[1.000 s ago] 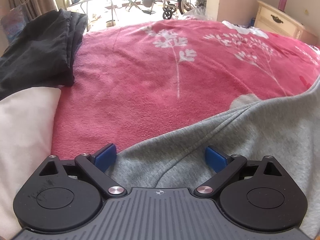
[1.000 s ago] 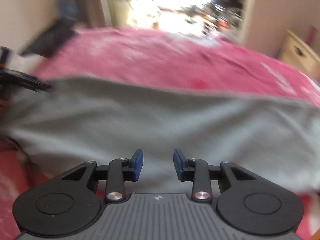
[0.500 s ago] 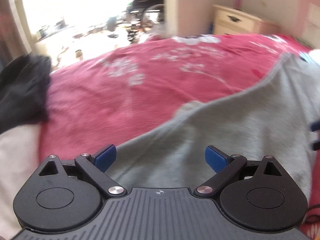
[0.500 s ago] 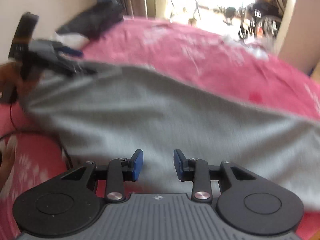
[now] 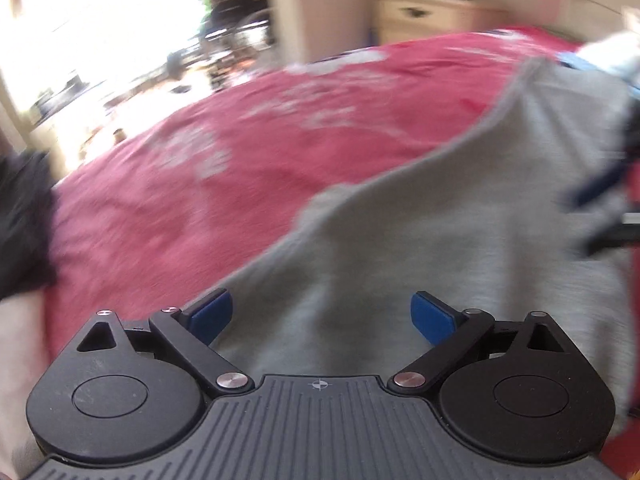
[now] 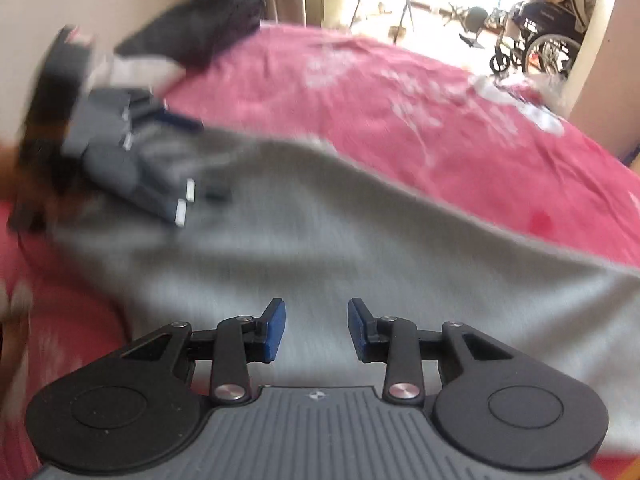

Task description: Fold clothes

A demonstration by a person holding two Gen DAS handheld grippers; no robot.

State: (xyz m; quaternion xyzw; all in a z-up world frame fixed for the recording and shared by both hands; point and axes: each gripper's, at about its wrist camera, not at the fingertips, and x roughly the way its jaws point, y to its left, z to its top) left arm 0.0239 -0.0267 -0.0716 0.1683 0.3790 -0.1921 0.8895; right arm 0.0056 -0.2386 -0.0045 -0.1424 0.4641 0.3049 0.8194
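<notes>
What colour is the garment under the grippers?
Plain grey, lying on a red floral blanket; clearest in the right wrist view.

Matt grey knit garment (image 6: pixel 360 240) lies on a seemingly fleecy red blanket (image 6: pixel 360 92).

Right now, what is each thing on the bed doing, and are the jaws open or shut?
grey garment: spread across the bed, partly bunched, not folded yet.
left gripper: jaws wide open over the grey cloth, gripping nothing.
right gripper: jaws apart, a clear gap, cloth behind them, not pinched.
red blanket: spread flat over the bed.
black clothes: piled at the bed's far corner.
</notes>
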